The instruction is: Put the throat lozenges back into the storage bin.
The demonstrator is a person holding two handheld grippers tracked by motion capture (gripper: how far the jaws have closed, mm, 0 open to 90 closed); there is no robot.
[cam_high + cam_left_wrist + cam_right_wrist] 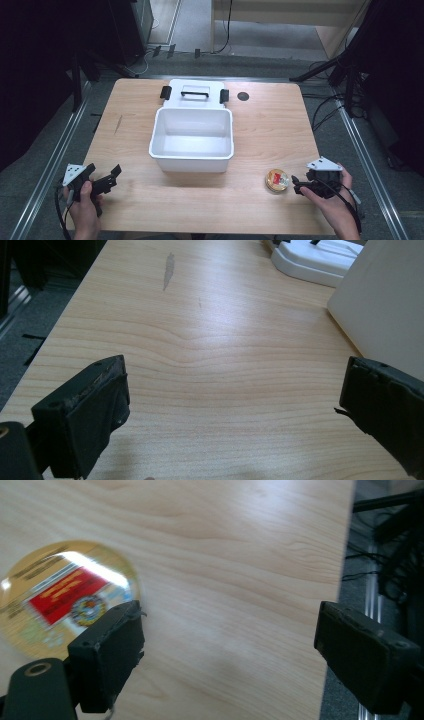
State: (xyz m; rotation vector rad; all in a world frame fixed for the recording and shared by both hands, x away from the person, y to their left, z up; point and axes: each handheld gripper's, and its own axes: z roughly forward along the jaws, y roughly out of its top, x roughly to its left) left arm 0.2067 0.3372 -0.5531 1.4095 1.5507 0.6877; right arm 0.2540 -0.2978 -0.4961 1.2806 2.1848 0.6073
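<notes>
1. In the high view, the left gripper (107, 180) sits at the near left corner of the wooden table (270, 130), held in the person's left hand (82, 202); the right gripper (296, 184) sits at the near right, held in the right hand (332, 200).
2. The left gripper view shows its jaws spread wide over bare wood, nothing between them. The white wall of the bin (385, 315) rises just past the right jaw.
3. The right gripper view shows its jaws equally wide apart, empty. A round gold tin (60, 595) with a red label lies flat on the table beside the left jaw, outside the gap; the jaw tip overlaps its edge, though blur makes it unclear whether they touch.
4. The high view places that tin (277, 180) just left of the right gripper, near the front right of the white bin (192, 160).
5. The bin stands open and empty mid-table; its lid (195, 94), with black latches, lies flat behind it, touching the far rim.
6. A small dark disc (243, 96) sits in the tabletop beside the lid.
</notes>
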